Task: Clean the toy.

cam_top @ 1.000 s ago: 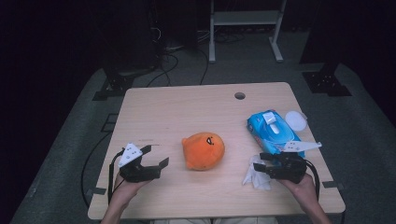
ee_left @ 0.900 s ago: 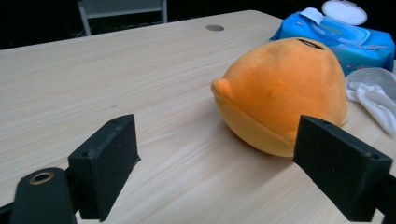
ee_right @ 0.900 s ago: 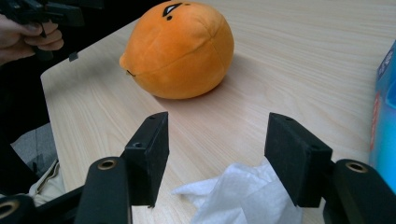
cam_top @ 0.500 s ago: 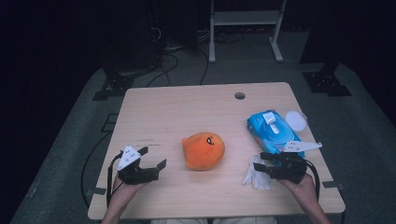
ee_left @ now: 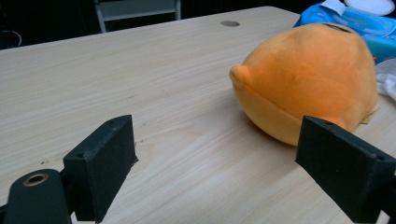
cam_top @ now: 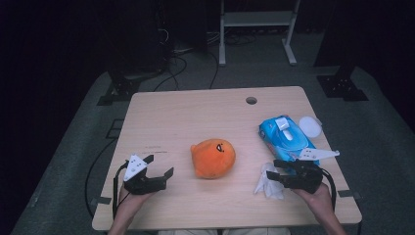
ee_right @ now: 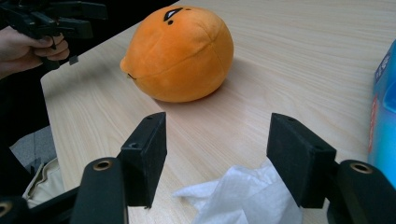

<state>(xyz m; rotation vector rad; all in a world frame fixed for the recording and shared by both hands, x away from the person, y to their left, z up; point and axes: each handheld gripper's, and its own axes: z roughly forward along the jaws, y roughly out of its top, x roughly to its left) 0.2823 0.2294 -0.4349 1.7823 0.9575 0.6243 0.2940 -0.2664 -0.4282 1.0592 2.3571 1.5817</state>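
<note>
- High view: a wooden table (cam_top: 195,112) holds an orange plush toy (cam_top: 213,157) at its middle, between both grippers.
- The left gripper (cam_top: 160,171) rests near the table's left front, jaws wide apart, holding nothing.
- The right gripper (cam_top: 275,170) has jaws spread, gripping nothing; a crumpled white tissue (cam_top: 268,181) lies below them.
- A blue wipes pack (cam_top: 286,138) sits beyond it.

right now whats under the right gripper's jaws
A crumpled white tissue lies on the table below the open right gripper; its near part is covered by the gripper.
</note>
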